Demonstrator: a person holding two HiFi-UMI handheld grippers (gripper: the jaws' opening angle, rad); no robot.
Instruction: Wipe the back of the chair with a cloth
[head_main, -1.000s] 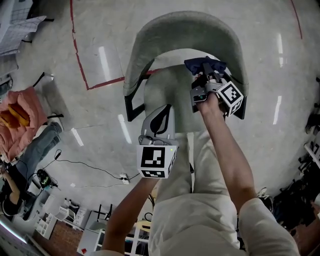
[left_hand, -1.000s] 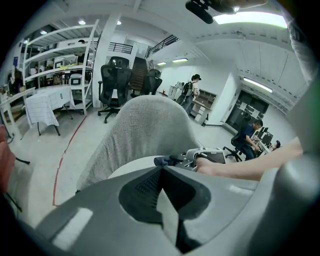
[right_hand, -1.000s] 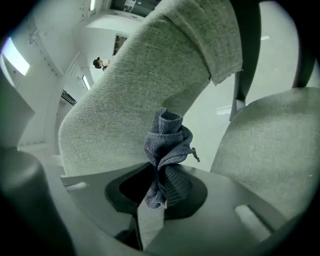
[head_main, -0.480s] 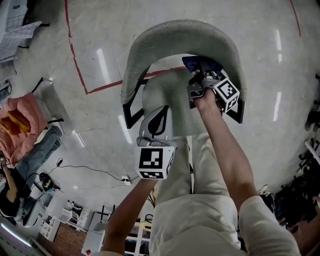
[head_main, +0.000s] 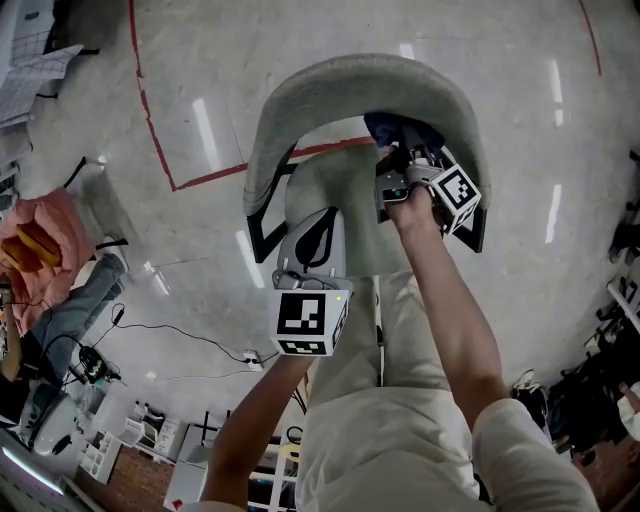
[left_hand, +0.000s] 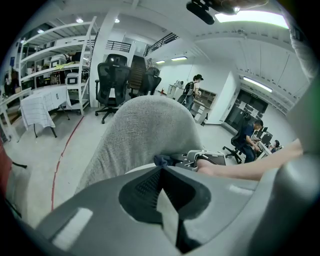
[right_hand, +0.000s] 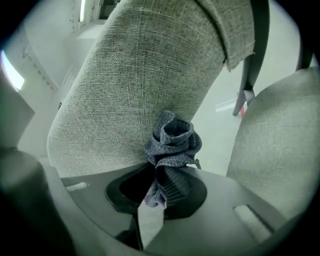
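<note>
Shifted nearer chair back (head_main: 350, 75), right gripper (head_main: 405, 152) clamping cloth (right_hand: 172, 140), left gripper (head_main: 318, 236) closed on nothing

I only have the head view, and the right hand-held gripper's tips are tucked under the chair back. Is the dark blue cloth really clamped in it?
Observer: Yes; the right gripper view shows the right hand-held gripper shut on the crumpled dark blue cloth.
Operator: Touching the backrest?
Observer: It looks bunched against the inner face of the grey woven-fabric chair back.
Operator: And the left one?
Observer: The left hand-held gripper is shut, nothing between its jaws.
</note>
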